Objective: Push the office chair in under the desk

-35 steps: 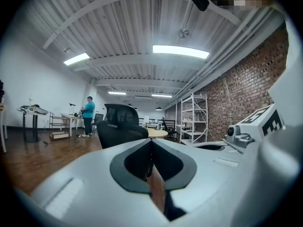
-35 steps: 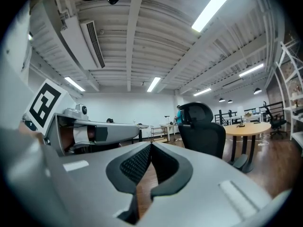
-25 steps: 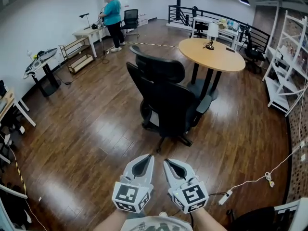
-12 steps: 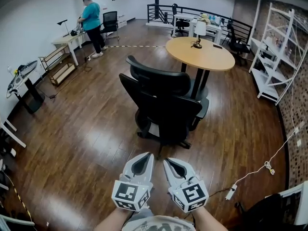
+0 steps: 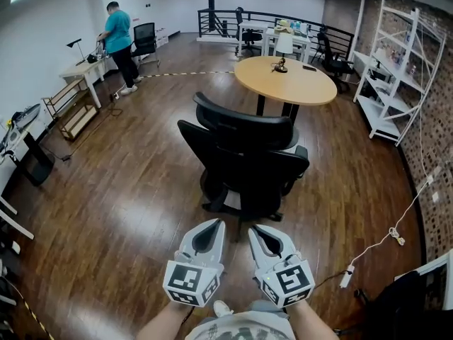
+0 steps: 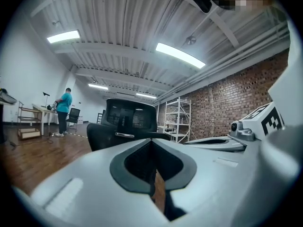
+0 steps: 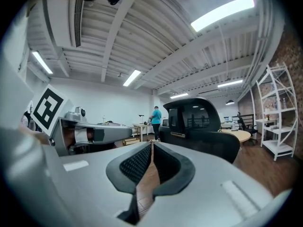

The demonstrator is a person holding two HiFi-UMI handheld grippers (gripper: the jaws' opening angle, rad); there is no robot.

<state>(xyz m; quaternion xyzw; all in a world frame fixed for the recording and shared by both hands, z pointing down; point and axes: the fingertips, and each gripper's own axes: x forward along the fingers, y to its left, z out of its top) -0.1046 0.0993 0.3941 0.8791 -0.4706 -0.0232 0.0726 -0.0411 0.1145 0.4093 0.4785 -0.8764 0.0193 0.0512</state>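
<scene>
**A:** How are the two grippers held?

**B:** The left gripper (image 5: 214,223) and the right gripper (image 5: 253,228) are carried side by side in front of the body, near each other but not touching. Both are pointed roughly level, and their tips are angled slightly toward one another. A forearm (image 5: 161,324) is seen behind the left one and another forearm (image 5: 313,324) behind the right, both stretched forward.

**A:** And the jaws?

**B:** Each pair is pressed together, with nothing caught between. In both gripper views only wooden floor (image 5: 134,190) is seen through the slit.

**A:** Where is the office chair found?

**B:** The office chair (image 5: 244,158) is stood on the floor straight ahead of the grippers and apart from them. Its backrest and headrest are turned toward the grippers. The round desk (image 5: 287,82) is placed just beyond it, so the seat is faced toward the desk's near edge. Whether the seat reaches under that edge cannot be told.

**A:** Is anything touched?

**B:** No contact with the chair is shown.
</scene>
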